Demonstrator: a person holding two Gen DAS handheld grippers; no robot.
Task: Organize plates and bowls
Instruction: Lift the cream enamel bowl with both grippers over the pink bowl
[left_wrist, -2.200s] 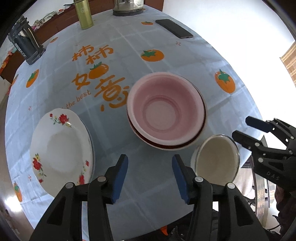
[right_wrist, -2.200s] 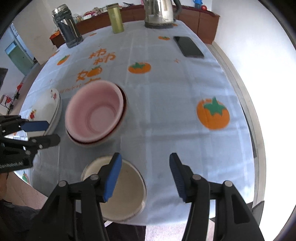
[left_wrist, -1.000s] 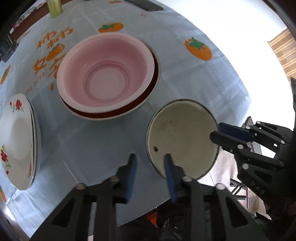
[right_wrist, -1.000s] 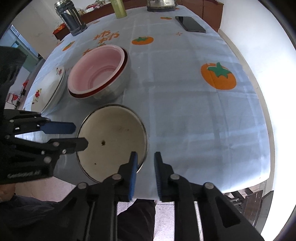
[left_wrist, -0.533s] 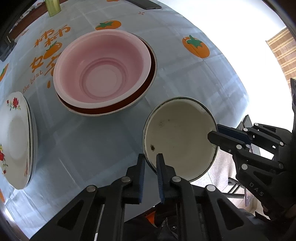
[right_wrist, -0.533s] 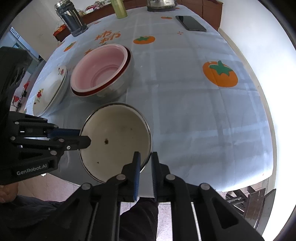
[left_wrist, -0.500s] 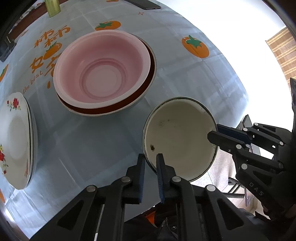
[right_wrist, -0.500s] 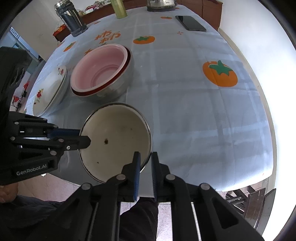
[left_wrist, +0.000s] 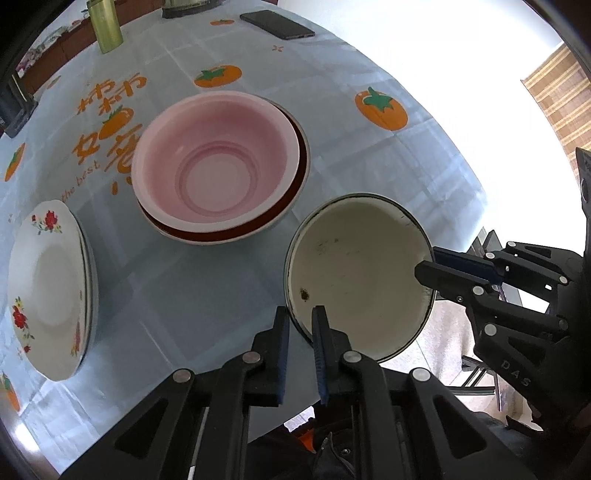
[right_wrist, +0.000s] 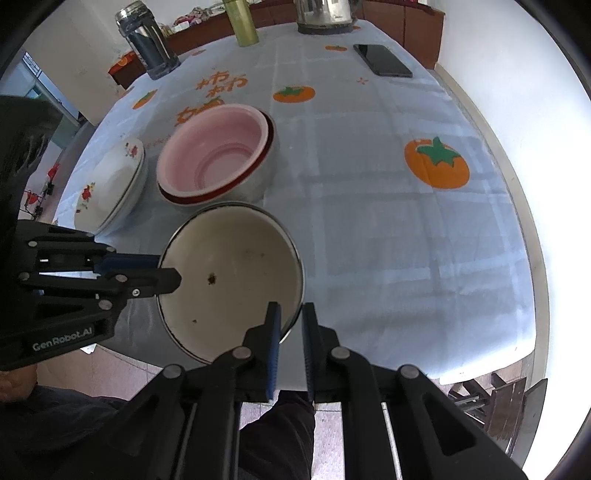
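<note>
A round table (left_wrist: 424, 155) under a pale blue cloth printed with orange persimmons fills most of both views. Near its middle sits the biggest dish, a pink bowl (left_wrist: 214, 166) nested inside a white bowl with a dark red lining (left_wrist: 295, 184). To the left of that, near the table edge, rests a short stack of white plates with red flowers (left_wrist: 48, 280).

The cream enamel bowl (left_wrist: 354, 273), smaller than the pink one and rimmed in dark metal, is up off the cloth at the near edge of the table, just in front of the nested pair, with a few dark specks on its inside. Both claws have it. The left gripper (left_wrist: 298, 332) is closed down narrow on the near-left part of its rim, one blue pad inside the bowl and one outside. The right gripper (right_wrist: 291, 328) is pinched just as narrow on the rim at the opposite side; from the left wrist view its fingers reach in from the right and meet the rim there.

Farther back on the table lie a black phone (right_wrist: 382, 61), a green-gold flask (right_wrist: 242, 22), a steel kettle (right_wrist: 325, 14) and a dark lidded jar (right_wrist: 147, 46), all well apart from the bowls. A wooden sideboard (right_wrist: 417, 26) stands behind the table.
</note>
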